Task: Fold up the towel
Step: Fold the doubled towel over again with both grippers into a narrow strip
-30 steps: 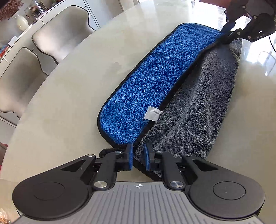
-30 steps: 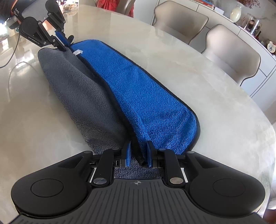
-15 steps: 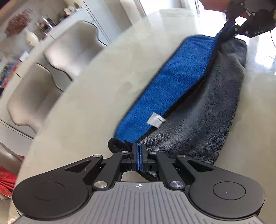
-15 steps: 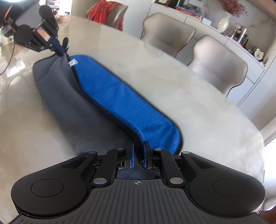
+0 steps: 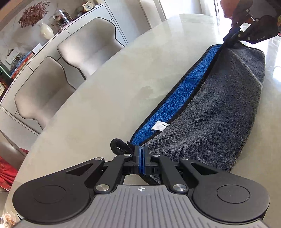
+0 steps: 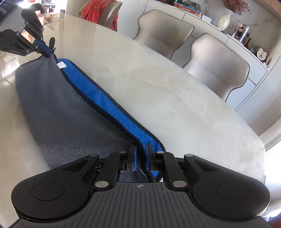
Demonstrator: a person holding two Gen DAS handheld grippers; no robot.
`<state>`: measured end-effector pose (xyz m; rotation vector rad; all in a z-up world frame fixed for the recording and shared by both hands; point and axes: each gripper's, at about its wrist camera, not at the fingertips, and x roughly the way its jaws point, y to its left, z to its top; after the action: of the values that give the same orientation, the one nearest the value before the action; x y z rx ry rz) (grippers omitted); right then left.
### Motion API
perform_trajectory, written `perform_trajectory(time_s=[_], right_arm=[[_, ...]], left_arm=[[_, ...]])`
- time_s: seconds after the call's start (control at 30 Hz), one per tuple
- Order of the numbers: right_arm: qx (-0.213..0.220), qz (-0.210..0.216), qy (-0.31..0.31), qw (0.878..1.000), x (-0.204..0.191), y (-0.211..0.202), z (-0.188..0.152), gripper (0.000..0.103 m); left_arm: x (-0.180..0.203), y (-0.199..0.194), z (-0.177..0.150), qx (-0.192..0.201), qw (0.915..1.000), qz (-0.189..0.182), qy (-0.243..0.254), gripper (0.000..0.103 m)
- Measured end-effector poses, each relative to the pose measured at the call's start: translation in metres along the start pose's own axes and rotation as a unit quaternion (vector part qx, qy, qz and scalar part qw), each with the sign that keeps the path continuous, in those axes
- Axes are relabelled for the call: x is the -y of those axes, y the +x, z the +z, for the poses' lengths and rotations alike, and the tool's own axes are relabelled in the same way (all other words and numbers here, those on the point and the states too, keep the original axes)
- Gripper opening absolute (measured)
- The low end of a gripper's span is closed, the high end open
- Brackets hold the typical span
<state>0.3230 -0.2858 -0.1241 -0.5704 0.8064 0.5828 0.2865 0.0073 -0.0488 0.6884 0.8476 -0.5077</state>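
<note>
A long towel, grey on one side (image 5: 219, 112) and blue on the other (image 6: 108, 103), is stretched over the marble table (image 5: 98, 98) between my two grippers. My left gripper (image 5: 141, 154) is shut on the towel's near corner, next to its white label (image 5: 159, 126). It also shows far left in the right wrist view (image 6: 46, 51), holding that corner lifted. My right gripper (image 6: 140, 150) is shut on the black-edged corner at the other end, and shows in the left wrist view (image 5: 233, 37). The grey side drapes over most of the blue.
Two beige chairs (image 5: 58, 73) stand at the table's far side, in front of a white sideboard (image 6: 207, 19) with a vase and a clock. A chair with red cloth (image 6: 98, 12) stands beyond the table. A cable lies on the table near the left gripper.
Both grippers have closed on the towel corners and lifted them. The grey side has been drawn across the blue side, so less blue shows now.
</note>
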Motion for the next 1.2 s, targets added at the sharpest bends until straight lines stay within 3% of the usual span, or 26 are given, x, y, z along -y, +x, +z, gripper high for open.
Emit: perform_trajectory(time_s=[0.27, 0.4, 0.5, 0.93, 1.1, 1.2], right_arm=[[0.002, -0.004, 0.005, 1.000, 0.004, 0.007, 0.001, 0.010], [0.009, 0.000, 0.026, 1.000, 0.011, 0.001, -0.004, 0.010], [-0.011, 0.005, 0.025, 1.000, 0.010, 0.007, -0.007, 0.012], [-0.003, 0.000, 0.063, 0.998, 0.018, 0.002, -0.016, 0.012], [-0.010, 0.014, 0.070, 0.997, 0.016, 0.000, -0.018, 0.012], [-0.011, 0.020, 0.071, 0.997, 0.018, -0.001, -0.017, 0.012]], left_arm=[[-0.010, -0.004, -0.001, 0.013, 0.9996, 0.020, -0.018, 0.000], [-0.006, -0.002, -0.001, 0.007, 0.9998, 0.016, -0.012, 0.001], [-0.003, 0.005, -0.003, -0.003, 0.9998, 0.016, -0.010, 0.001], [-0.011, 0.012, -0.004, 0.017, 0.9991, 0.020, -0.032, 0.003], [-0.005, 0.018, -0.003, 0.005, 0.9999, -0.002, -0.011, 0.008], [-0.004, 0.023, -0.004, 0.004, 0.9999, 0.009, -0.004, 0.016]])
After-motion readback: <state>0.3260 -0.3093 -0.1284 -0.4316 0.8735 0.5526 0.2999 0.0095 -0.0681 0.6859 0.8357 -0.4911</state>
